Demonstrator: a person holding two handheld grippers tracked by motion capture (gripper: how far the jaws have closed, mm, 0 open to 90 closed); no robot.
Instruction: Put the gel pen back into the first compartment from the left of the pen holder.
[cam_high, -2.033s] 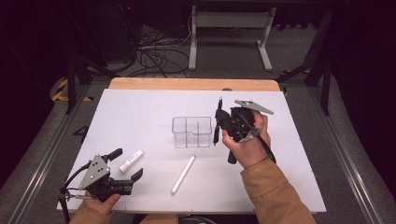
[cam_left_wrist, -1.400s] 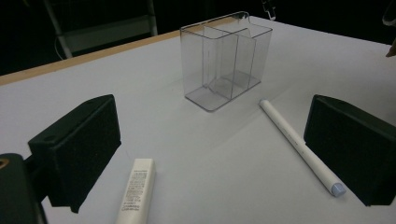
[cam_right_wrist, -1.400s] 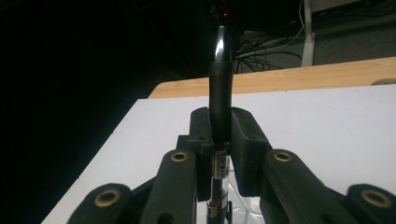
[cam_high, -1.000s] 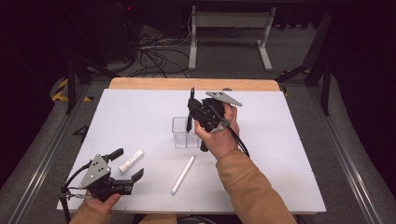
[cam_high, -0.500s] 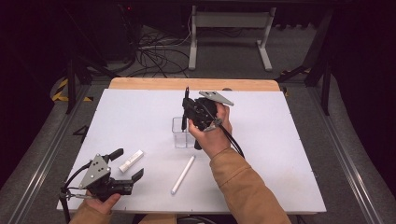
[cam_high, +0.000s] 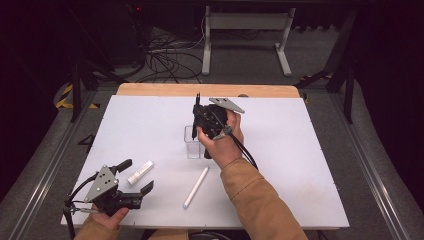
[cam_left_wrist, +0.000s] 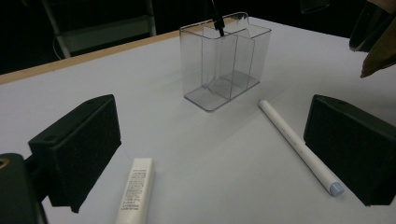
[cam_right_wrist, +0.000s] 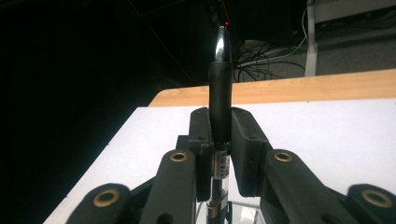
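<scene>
On the white surface, the left claw rests near the front left corner in a person's hand, its jaws spread wide and holding nothing. Just beyond it lies a small white tube, seen in the left gripper view between the two black pads. To its right a white marker lies at a slant, capped end toward the near edge. Behind both stands a clear plastic divided organizer, upright at mid-surface. Above it the right claw, held in the person's right hand, is closed on a black pen, gripped upright with its lower end dipping into the organizer's compartment.
</scene>
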